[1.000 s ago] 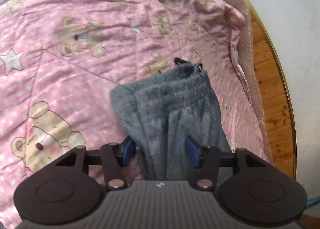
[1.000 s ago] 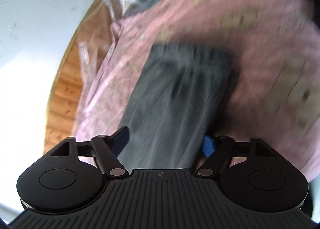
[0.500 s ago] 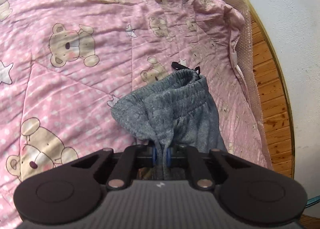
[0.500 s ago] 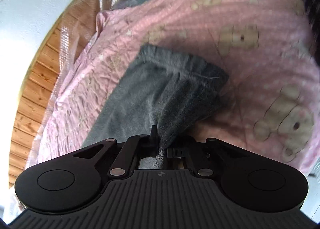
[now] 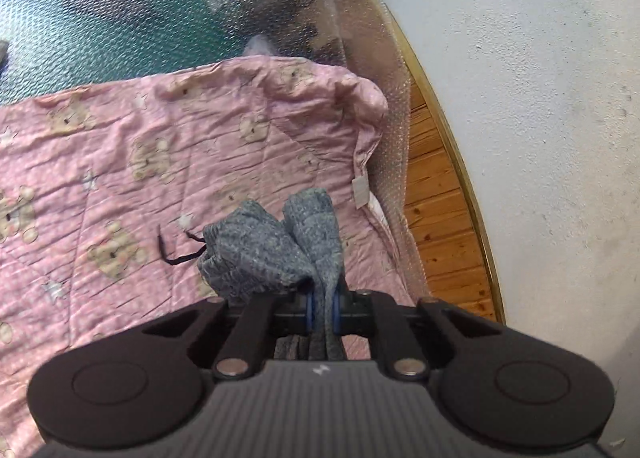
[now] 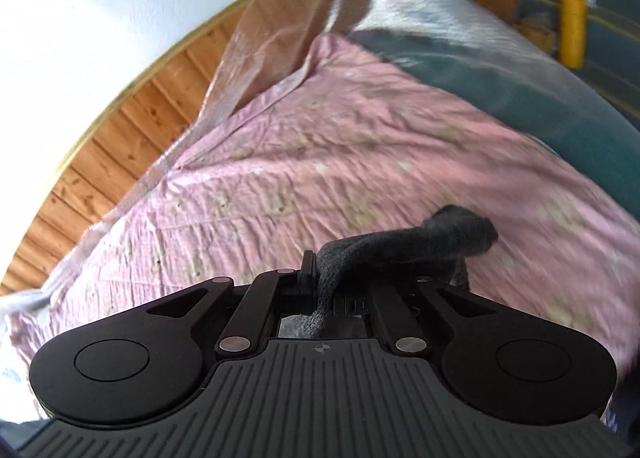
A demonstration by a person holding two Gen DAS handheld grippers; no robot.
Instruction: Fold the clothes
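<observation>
Now the left gripper is clamped on a bunched fold of the grey fleece drawstring trousers, and the right gripper is pinched shut on another fold of the same garment. From each tool the cloth hangs forward and down, clear of the pink bear-print quilt below, so its long axis runs downward, with the waistband and black drawstring on the left gripper's side. Laying it flat will likely mean lowering both ends together.

One grey fleece garment, one black drawstring dangling off it, two grippers pinching it. Underneath, one pink teddy-bear quilt. One yellow roll way beyond the quilt.
</observation>
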